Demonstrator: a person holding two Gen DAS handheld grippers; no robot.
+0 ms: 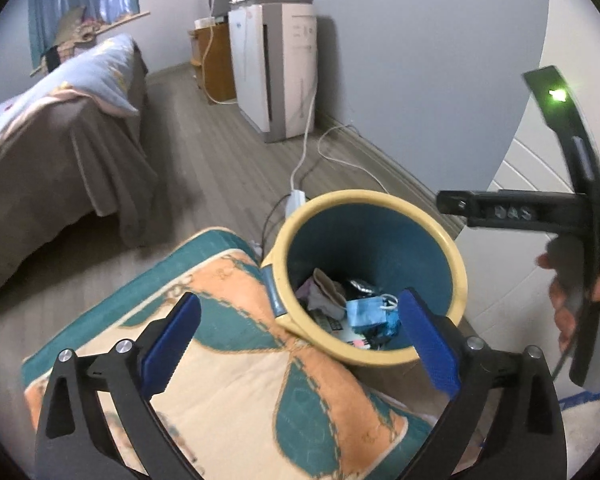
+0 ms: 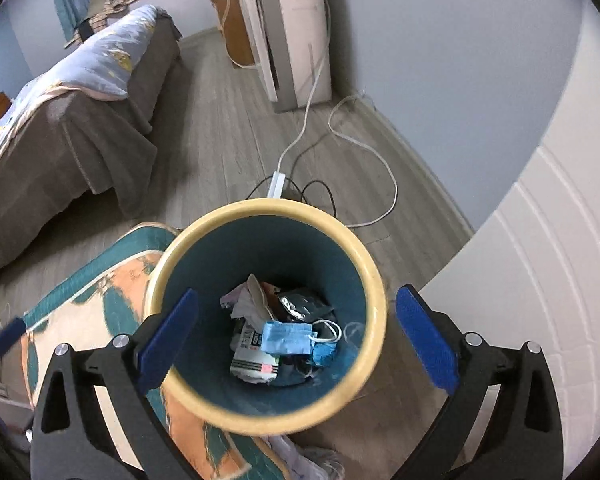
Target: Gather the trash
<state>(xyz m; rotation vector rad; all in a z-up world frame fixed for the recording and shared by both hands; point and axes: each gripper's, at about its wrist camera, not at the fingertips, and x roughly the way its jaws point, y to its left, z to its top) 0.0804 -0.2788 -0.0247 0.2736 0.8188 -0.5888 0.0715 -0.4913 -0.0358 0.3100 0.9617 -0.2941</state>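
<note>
A round trash bin with a cream rim (image 1: 456,248) (image 2: 364,256) and teal inside stands on the floor. Trash lies at its bottom: a crumpled blue face mask (image 1: 366,312) (image 2: 288,338), a printed white carton (image 2: 254,364), a dark foil wrapper (image 2: 302,302) and pale paper scraps (image 1: 326,286). My left gripper (image 1: 296,340) is open and empty, above the bin's near-left side. My right gripper (image 2: 296,340) is open and empty, straight above the bin's mouth. The right gripper's body (image 1: 580,216) shows at the right edge of the left wrist view, held in a hand.
An orange and teal patterned cushion (image 1: 236,380) (image 2: 92,320) lies left of the bin. A bed with brown cover (image 1: 56,152) is at the left. A white appliance (image 1: 276,64), a power strip (image 2: 278,182) and cables (image 2: 364,144) lie beyond. A white door (image 2: 540,280) is at the right.
</note>
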